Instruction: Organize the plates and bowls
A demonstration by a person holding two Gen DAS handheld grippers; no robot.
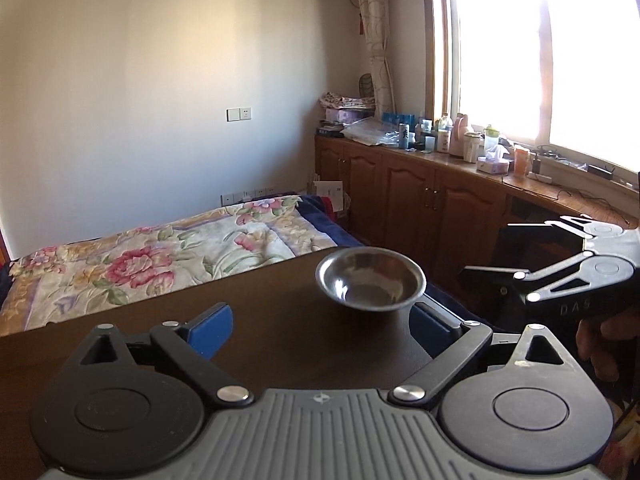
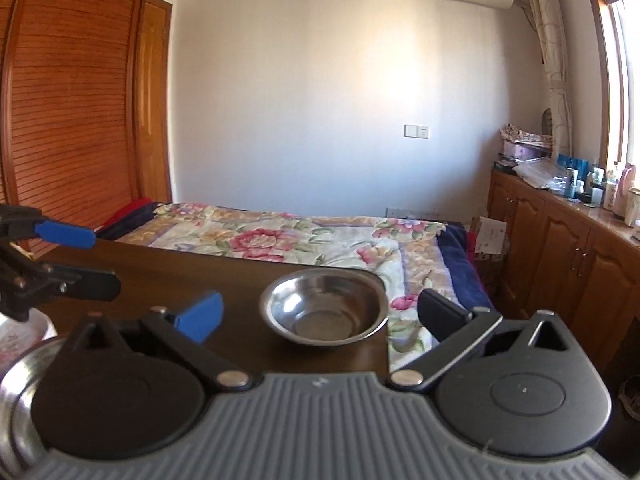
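A small steel bowl (image 1: 370, 280) stands upright near the far right corner of a dark wooden table (image 1: 256, 292). My left gripper (image 1: 320, 328) is open just short of the bowl, its blue pads (image 1: 212, 330) wide apart and holding nothing. In the right wrist view the same bowl (image 2: 324, 312) sits at the table's (image 2: 180, 272) far edge, between the spread fingers of my open right gripper (image 2: 320, 314), untouched. Each gripper shows in the other's view: the right gripper (image 1: 488, 246) open at the right, the left gripper (image 2: 80, 256) open at the left.
A steel dish (image 2: 16, 380) and a floral plate (image 2: 20, 340) lie at the table's near left. A bed with a flowered quilt (image 1: 160, 256) runs behind the table. Wooden cabinets (image 1: 408, 196) with cluttered tops line the right wall under a window. A hand (image 1: 600, 340) holds the right gripper.
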